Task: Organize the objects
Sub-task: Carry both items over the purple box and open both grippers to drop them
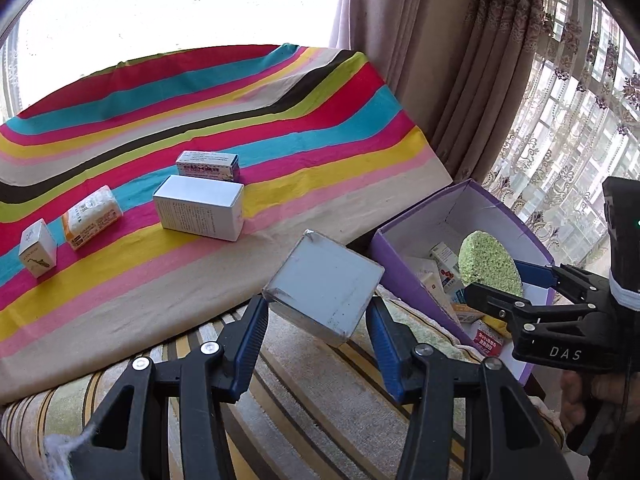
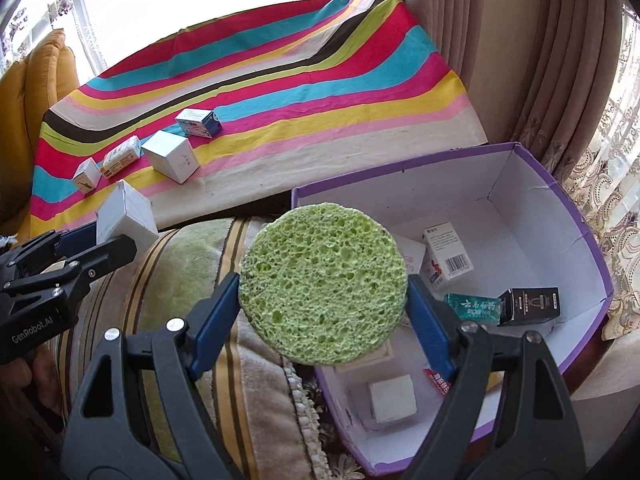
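Porous round green sponge (image 2: 323, 282) clamped in right jaws; smooth grey cardboard cube (image 1: 325, 294) in left jaws.

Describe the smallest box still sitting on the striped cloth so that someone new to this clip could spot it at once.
Start at the striped cloth spread over the surface by the window. Four packages lie on it in a loose row, and the small white box is the one at the left end, beside the orange and white packet. It is roughly cube-shaped, smaller than the rest, with a gold saxophone-like drawing on its side.
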The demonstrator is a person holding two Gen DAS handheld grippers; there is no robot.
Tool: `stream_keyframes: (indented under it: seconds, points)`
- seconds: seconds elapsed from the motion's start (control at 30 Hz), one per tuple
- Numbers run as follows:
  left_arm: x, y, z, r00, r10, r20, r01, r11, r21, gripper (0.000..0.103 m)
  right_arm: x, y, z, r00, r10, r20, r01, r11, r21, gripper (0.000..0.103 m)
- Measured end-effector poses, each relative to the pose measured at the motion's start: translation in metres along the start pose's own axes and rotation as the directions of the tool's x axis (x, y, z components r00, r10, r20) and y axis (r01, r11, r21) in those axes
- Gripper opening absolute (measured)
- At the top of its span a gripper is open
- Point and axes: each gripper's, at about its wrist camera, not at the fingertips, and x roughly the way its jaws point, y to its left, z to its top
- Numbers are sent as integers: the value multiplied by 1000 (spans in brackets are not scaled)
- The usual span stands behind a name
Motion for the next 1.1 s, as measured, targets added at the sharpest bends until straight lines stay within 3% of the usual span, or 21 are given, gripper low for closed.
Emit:
stream_keyframes:
  seconds: [0.3, 0.53, 0.8, 0.87, 0.93, 1.1]
  points:
    - [19, -44, 9, 997, -62, -43, 66, 993, 96, 52, -3, -70, -15, 995, -98, -27, 100, 988, 115, 83]
    - [30, -79, 12, 993, -93, -72, 105, 978, 178, 52, -11, -104, -16, 989, -147, -24, 149, 973, 176, 83]
    - [38, -117, 11, 977, -180, -116, 206, 940, 273, 53, -18, -124, -13, 984, -180, -13, 179, 960, 215, 83]
    - [40, -121, 10, 970, -209, -127, 237, 931, 277, 61, -20, -124, -12, 984, -180, -4, 177, 962, 208, 83]
    - [41, -121, 9, 972, -200, -121, 226, 934, 277, 68, -20, -121, -11, 982, -191, 4, 186, 964, 192, 84]
    - [38, -112, 11, 974, -198, -106, 218, 948, 231, 70, -23, -117, -11, 983, -178, 49, 167, 970, 177, 89]
